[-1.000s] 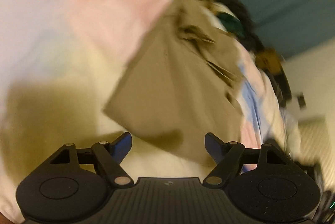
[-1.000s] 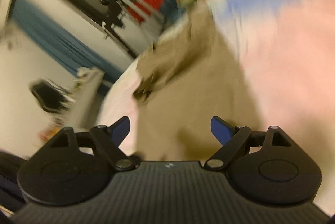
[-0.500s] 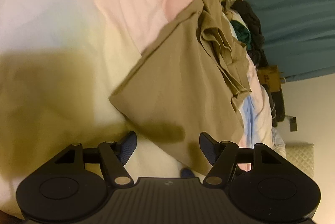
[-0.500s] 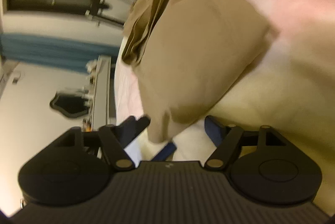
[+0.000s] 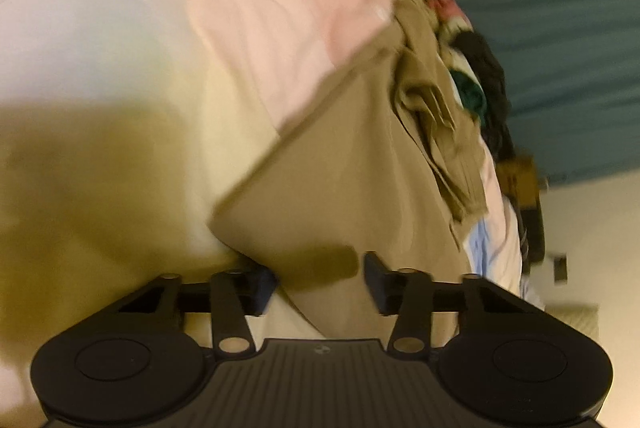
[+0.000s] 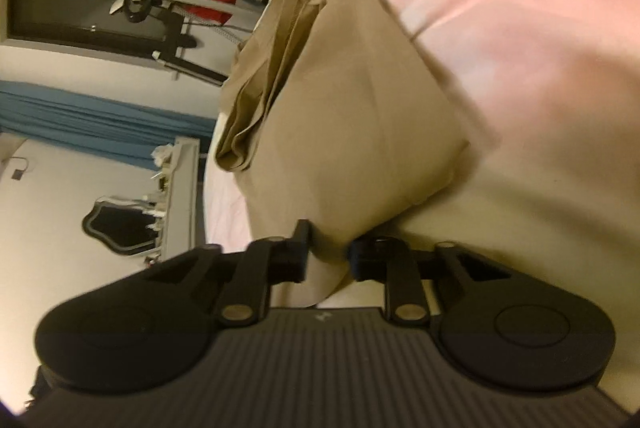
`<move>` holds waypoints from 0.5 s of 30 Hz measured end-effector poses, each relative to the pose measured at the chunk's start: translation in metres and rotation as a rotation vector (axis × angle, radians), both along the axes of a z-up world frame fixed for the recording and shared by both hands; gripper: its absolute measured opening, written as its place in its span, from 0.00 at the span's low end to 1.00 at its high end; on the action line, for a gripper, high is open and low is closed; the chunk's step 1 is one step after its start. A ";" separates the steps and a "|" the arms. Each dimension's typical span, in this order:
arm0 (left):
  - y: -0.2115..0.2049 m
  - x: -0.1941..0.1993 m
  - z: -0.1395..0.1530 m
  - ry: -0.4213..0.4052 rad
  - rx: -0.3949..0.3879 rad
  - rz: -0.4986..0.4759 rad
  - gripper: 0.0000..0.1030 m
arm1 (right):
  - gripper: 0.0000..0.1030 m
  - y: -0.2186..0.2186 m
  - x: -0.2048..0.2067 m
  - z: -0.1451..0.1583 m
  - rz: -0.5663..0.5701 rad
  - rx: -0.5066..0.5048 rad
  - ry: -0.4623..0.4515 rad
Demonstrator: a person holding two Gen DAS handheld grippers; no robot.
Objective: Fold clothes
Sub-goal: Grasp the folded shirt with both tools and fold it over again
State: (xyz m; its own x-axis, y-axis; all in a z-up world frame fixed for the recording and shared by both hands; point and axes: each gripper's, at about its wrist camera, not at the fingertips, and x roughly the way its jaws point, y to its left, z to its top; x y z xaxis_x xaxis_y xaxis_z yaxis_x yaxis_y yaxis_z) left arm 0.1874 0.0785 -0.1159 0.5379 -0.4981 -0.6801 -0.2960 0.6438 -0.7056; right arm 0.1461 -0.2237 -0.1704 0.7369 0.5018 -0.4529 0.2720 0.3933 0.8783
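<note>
Right wrist: right gripper (image 6: 329, 260) pinches smooth tan garment (image 6: 352, 132) (creased at far end); left gripper (image 5: 320, 282) gapes around its edge.

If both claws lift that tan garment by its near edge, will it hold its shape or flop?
The tan garment will probably flop: its far end is already bunched in loose folds. It looks thin and light, so it should drape between the right claw and left claw. The bedsheet beneath looks smooth, so it may slide easily.
</note>
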 end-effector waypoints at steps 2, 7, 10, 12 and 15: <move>0.004 0.002 -0.002 -0.001 -0.003 0.036 0.09 | 0.15 -0.006 -0.004 -0.002 -0.046 0.007 0.004; 0.007 0.003 0.005 -0.047 -0.002 0.073 0.05 | 0.11 -0.026 -0.015 -0.004 -0.187 0.021 0.006; 0.011 -0.003 0.024 -0.129 0.004 0.053 0.05 | 0.11 -0.034 -0.020 -0.005 -0.259 0.016 0.003; 0.005 -0.008 0.031 -0.165 0.026 0.038 0.05 | 0.11 -0.040 -0.027 -0.003 -0.308 0.010 -0.003; -0.002 -0.015 0.037 -0.192 0.056 0.023 0.04 | 0.11 -0.052 -0.038 0.002 -0.370 -0.017 -0.014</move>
